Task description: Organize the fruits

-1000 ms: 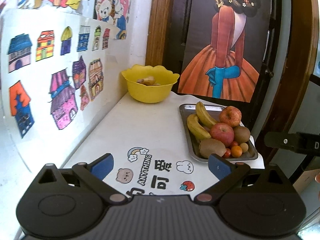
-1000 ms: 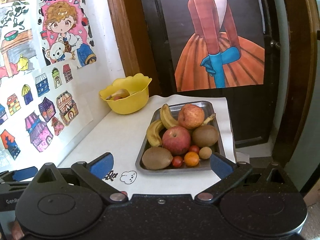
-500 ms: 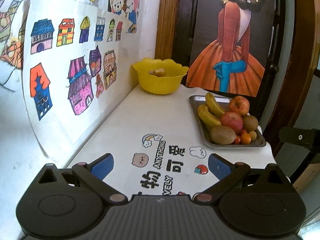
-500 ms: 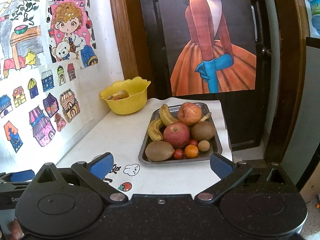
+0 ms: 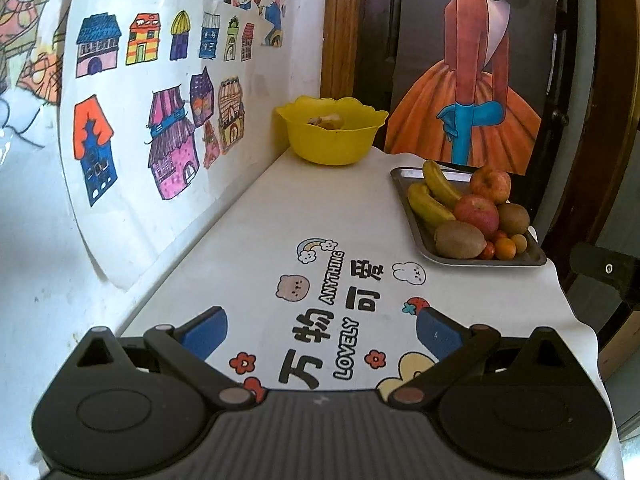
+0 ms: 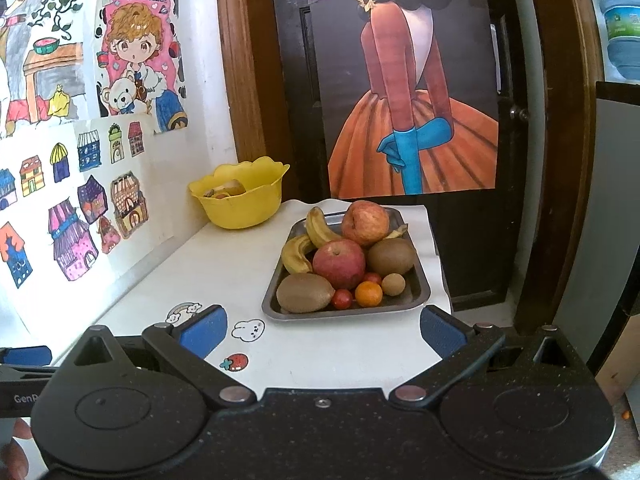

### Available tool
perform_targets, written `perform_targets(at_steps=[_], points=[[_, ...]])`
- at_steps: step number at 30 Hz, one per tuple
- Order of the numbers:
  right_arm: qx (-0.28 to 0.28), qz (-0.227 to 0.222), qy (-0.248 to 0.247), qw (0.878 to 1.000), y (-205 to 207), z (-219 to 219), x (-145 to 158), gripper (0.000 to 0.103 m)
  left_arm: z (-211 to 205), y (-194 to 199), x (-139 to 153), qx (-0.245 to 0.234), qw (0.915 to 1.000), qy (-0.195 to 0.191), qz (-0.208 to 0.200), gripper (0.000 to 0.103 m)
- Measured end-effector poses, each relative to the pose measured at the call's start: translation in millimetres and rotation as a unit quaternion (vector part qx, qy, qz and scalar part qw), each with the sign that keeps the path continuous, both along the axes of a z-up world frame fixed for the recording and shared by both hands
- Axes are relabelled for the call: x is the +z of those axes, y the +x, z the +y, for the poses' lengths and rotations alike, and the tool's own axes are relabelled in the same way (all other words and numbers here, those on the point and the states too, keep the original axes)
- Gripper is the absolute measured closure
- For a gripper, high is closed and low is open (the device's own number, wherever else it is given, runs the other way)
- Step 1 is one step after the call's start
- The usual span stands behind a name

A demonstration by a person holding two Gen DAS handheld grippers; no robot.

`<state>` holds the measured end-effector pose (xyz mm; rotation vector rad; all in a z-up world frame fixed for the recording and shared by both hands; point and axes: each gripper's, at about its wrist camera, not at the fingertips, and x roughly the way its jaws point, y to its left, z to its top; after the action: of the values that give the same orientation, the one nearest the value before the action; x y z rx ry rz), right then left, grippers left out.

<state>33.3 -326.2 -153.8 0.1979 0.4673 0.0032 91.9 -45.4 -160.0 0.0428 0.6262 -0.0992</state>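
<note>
A metal tray on the white table holds two bananas, two apples, two kiwis, small tomatoes, a small orange and a small brown fruit. A yellow bowl with some fruit inside stands at the back by the wall. My left gripper is open and empty over the table's near end. My right gripper is open and empty, short of the tray.
The white tablecloth has printed cartoons and words. Drawings of houses cover the wall on the left. A dark door with a poster of a woman in an orange dress stands behind the table. The table's right edge drops off beside the tray.
Both grippers have pulled back from the tray and bowl; the fruits look smaller and more of the tablecloth shows. Both stay open.
</note>
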Motion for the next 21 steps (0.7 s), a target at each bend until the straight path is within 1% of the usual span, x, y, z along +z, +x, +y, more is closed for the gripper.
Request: perform_targets(at_steps=[11, 21], points=[[-0.011, 0.007, 0.003, 1.000, -19, 11, -10, 0.001, 8, -7, -4, 0.002, 1.0000, 0.001, 0.005, 0.001], [-0.025, 0.015, 0.006, 1.000, -31, 21, -19, 0.001, 17, -15, -18, -0.006, 0.9999, 0.008, 0.007, 0.000]])
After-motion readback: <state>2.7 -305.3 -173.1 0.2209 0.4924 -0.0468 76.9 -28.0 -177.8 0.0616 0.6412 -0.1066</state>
